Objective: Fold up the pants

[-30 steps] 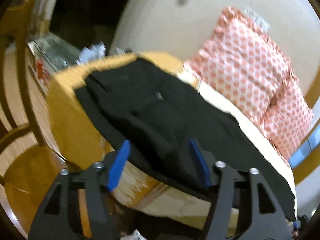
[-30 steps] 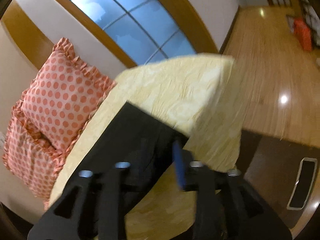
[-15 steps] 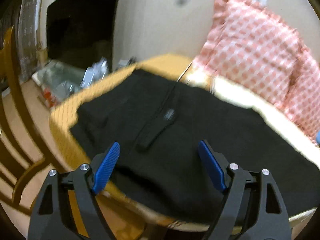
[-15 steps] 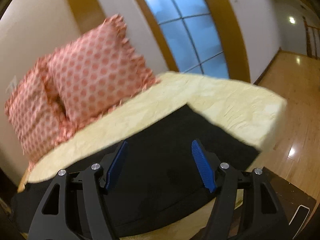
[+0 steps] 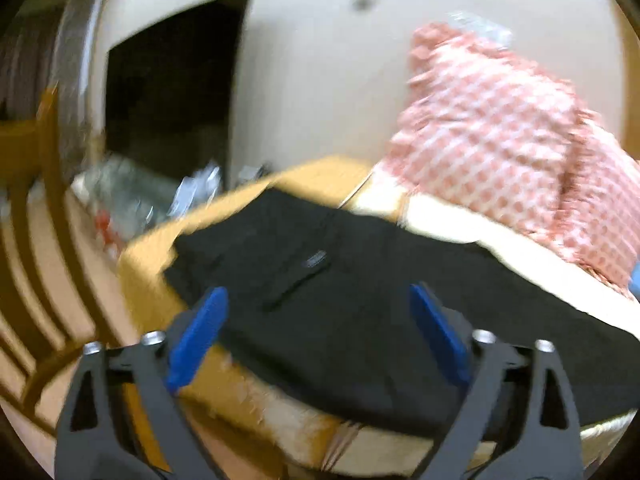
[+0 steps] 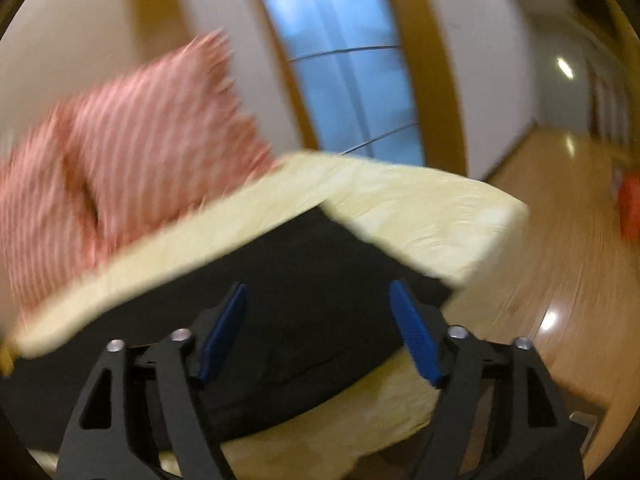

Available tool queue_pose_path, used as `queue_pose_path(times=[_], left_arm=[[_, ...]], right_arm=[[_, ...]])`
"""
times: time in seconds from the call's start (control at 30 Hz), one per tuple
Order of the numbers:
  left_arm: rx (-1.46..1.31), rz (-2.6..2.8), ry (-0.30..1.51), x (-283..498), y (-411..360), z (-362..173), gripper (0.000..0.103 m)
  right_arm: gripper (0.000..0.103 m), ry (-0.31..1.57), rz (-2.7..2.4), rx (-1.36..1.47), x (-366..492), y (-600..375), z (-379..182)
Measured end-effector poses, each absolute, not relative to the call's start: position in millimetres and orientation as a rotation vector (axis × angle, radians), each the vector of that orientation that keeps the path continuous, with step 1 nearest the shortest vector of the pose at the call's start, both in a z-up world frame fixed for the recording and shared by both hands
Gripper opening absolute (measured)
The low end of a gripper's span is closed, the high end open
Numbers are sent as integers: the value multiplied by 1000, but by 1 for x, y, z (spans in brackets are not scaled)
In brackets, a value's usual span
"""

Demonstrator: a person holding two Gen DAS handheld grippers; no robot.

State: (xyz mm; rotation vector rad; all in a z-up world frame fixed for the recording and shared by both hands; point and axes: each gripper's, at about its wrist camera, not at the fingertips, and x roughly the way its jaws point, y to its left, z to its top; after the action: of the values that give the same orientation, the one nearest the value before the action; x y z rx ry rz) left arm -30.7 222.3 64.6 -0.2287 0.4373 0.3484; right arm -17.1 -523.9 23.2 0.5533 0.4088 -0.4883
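Black pants (image 5: 340,292) lie spread flat on a yellow-covered bed (image 5: 148,280). The waist end with the fly and a small label shows in the left wrist view. The leg end (image 6: 320,280) shows in the right wrist view, near the bed's corner. My left gripper (image 5: 316,320) is open and empty, hovering above the near edge of the waist end. My right gripper (image 6: 318,320) is open and empty above the near edge of the leg end. Both views are motion-blurred.
Pink dotted pillows (image 5: 500,140) lean against the wall behind the pants and show in the right wrist view (image 6: 132,140). A wooden chair (image 5: 36,240) and a cluttered shelf (image 5: 132,196) stand left of the bed. A window (image 6: 340,60) and wooden floor (image 6: 560,260) lie to the right.
Both grippers have opened wider and let go of the pants, which now lie flat on the bed. Both views have swung to face the bed level-on.
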Motion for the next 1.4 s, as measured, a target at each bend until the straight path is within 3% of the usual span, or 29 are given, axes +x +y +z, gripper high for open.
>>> queue_pose_path(times=[0.23, 0.53, 0.67, 0.97, 1.03, 1.1, 1.33, 1.4], left_arm=[[-155, 91, 538, 17, 160, 54, 101], [-180, 39, 653, 38, 145, 12, 101], [-126, 57, 645, 38, 139, 9, 101], [-74, 88, 638, 39, 131, 7, 101], [-71, 89, 636, 39, 130, 6, 101], [-66, 91, 635, 39, 130, 6, 101], [-64, 86, 632, 38, 130, 6, 101], [-64, 83, 628, 38, 131, 6, 101]], right_arm=[[77, 363, -520, 796, -41, -569, 5], [65, 439, -538, 622, -17, -539, 0], [51, 444, -568, 539, -20, -530, 0], [49, 422, -548, 491, -20, -526, -1], [44, 416, -548, 501, -20, -527, 0], [27, 420, -504, 491, -17, -523, 1], [18, 420, -497, 560, -10, -525, -2], [11, 415, -463, 634, -10, -531, -3]])
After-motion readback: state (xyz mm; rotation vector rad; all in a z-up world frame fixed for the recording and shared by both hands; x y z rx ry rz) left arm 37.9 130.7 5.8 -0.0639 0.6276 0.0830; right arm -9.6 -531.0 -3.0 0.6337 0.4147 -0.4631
